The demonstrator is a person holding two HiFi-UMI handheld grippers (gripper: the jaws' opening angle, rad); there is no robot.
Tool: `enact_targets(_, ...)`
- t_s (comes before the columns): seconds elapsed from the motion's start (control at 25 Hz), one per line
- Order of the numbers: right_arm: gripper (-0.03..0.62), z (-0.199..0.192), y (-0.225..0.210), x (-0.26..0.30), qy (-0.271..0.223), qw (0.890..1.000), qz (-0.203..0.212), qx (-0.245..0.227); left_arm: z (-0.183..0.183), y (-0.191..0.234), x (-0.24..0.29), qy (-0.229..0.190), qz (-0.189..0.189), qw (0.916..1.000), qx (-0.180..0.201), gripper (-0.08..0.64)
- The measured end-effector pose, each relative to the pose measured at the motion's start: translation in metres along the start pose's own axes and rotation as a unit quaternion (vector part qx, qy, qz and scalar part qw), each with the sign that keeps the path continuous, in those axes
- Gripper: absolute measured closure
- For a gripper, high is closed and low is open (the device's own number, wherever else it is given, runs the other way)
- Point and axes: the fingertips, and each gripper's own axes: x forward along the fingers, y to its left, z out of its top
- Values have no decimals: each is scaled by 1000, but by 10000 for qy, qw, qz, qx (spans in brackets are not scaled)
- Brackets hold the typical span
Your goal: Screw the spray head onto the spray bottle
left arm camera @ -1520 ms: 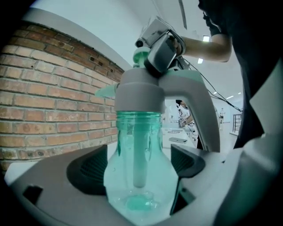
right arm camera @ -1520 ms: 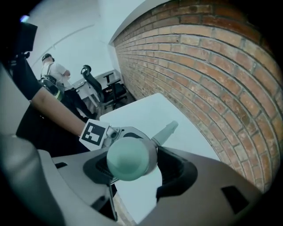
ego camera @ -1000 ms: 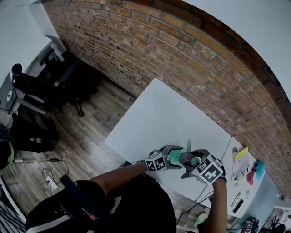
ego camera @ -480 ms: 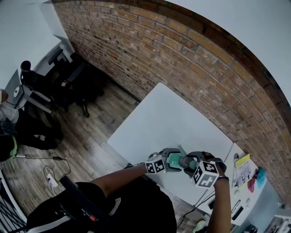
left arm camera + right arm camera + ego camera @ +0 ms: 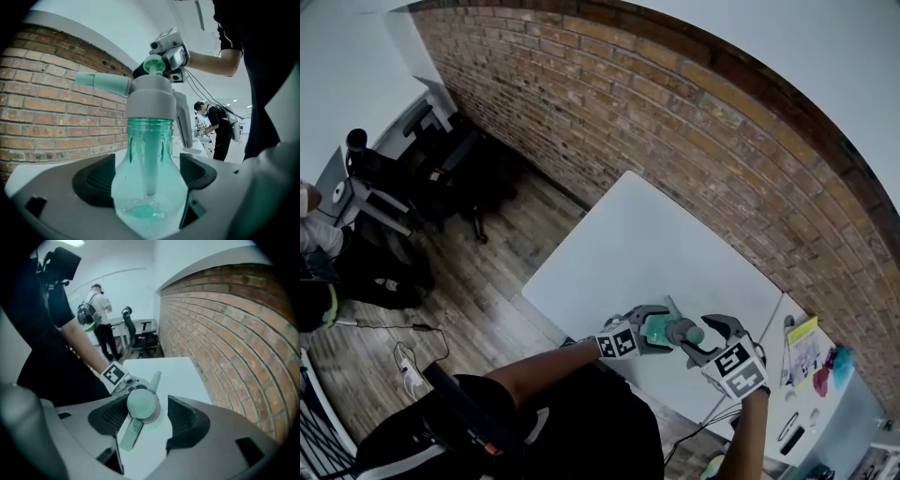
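My left gripper (image 5: 150, 177) is closed on the green bottle (image 5: 149, 201). Its two dark pads press the wide lower body from either side and hold it in the air above the near part of the white counter (image 5: 656, 244). The grey head (image 5: 151, 96) sits on the bottle's neck, and its collar covers the threads. I cannot tell whether it is screwed fully home. In the left gripper view the pale green nozzle (image 5: 101, 82) points left, toward the brick wall (image 5: 51, 108), and the trigger (image 5: 183, 117) hangs down the opposite side. A tube (image 5: 150, 159) runs from the head down inside the clear bottle.

My right gripper (image 5: 145, 414) points down at the head from above with its jaws wide. The round top of the head lies between the pads, with a gap on each side, so this gripper holds nothing. In the head view the right gripper sits just to the right of the head, close to it but apart.

Beyond the counter, a person with a backpack (image 5: 98, 317) stands by a dark chair (image 5: 133, 333).
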Motion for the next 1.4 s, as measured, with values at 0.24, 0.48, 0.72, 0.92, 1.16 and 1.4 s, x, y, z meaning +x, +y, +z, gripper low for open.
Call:
enact_targets(0.24,330,-15,6,12,-301,9923,-634,1017,7,1,0,-85,35,9999,47,135)
enact_targets(0.48,330,-19,3,25,-263,9918,-733,1014,7,0,0,-64,41,10000,42,137)
enact_targets(0.72,330,-23,6,33,-75,9944,-655,824,7,1,0,-62,67,9999,53,137)
enact_targets(0.92,330,-24,9,33,58,9992,-376,144,8,0,0,-70,89,9999,51,136)
enact_targets(1.16,330,-23,10,35,198,9958,225,-868,8,0,-1,-71,90,9999,58,136)
enact_targets(1.4,330,-29,14,40,536,9758,385,-2086,8,0,0,-44,120,9999,57,135)
